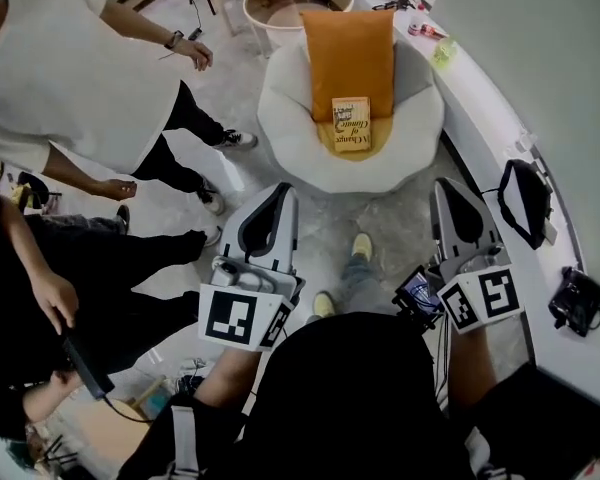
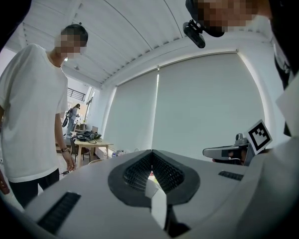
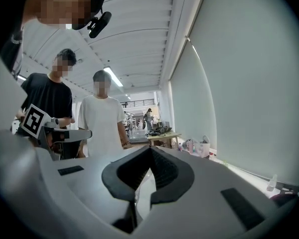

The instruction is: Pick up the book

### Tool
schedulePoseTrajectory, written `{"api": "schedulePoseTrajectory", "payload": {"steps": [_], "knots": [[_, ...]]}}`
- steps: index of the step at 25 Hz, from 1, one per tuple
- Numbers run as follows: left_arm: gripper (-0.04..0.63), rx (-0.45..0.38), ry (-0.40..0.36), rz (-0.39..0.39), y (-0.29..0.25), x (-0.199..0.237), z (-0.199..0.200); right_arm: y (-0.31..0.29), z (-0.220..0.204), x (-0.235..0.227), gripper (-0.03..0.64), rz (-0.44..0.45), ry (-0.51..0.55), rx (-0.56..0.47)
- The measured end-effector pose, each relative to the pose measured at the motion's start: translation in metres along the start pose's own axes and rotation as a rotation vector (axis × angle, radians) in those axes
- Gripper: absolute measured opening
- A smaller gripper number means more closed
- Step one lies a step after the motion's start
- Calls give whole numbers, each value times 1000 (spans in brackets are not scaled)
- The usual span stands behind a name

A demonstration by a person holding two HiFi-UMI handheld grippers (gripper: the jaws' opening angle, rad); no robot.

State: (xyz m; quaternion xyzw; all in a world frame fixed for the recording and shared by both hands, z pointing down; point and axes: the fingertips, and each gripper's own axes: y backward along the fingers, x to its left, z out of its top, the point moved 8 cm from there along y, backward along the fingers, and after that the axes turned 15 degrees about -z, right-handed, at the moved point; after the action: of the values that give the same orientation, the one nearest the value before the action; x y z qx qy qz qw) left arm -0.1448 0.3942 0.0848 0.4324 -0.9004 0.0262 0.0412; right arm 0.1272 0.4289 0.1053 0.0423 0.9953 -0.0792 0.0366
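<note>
Located book (image 1: pixel 351 123) on the seat of a pale round armchair (image 1: pixel 280 108), resting on a yellow seat pad (image 1: pixel 325 140) with its far edge against an upright orange cushion (image 1: pixel 347 53). Read the cover title, printed sideways to the head view, as "A Change of Climate"; could not read the smaller print.

Counted one book, one cushion, one armchair.

Noted a round table (image 1: pixel 270 3) just behind the armchair. Noted a white counter (image 1: pixel 480 88) running along the right, carrying a black pouch-like item (image 1: pixel 525 203) and a black device (image 1: pixel 577 301).

Saw only floor (image 1: pixel 380 213) and the wearer's two yellow shoes (image 1: pixel 362 245) between armchair and grippers.

Counted two bystanders at the left: one in a white shirt (image 1: pixel 70 68) with a wristwatch (image 1: pixel 174 39), one in black (image 1: pixel 100 268).

Recorded left gripper (image 1: pixel 282 193) and right gripper (image 1: pixel 448 188) side by side, well apart from the book. Confirmed in each gripper view jaws pressed together, pinching nothing.
</note>
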Motion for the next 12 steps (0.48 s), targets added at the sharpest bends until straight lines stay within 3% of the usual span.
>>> {"api": "schedulePoseTrajectory", "payload": {"steps": [12], "knots": [[11, 38, 8, 15, -84, 40, -4, -87, 7, -48, 12, 12, 25, 20]]}}
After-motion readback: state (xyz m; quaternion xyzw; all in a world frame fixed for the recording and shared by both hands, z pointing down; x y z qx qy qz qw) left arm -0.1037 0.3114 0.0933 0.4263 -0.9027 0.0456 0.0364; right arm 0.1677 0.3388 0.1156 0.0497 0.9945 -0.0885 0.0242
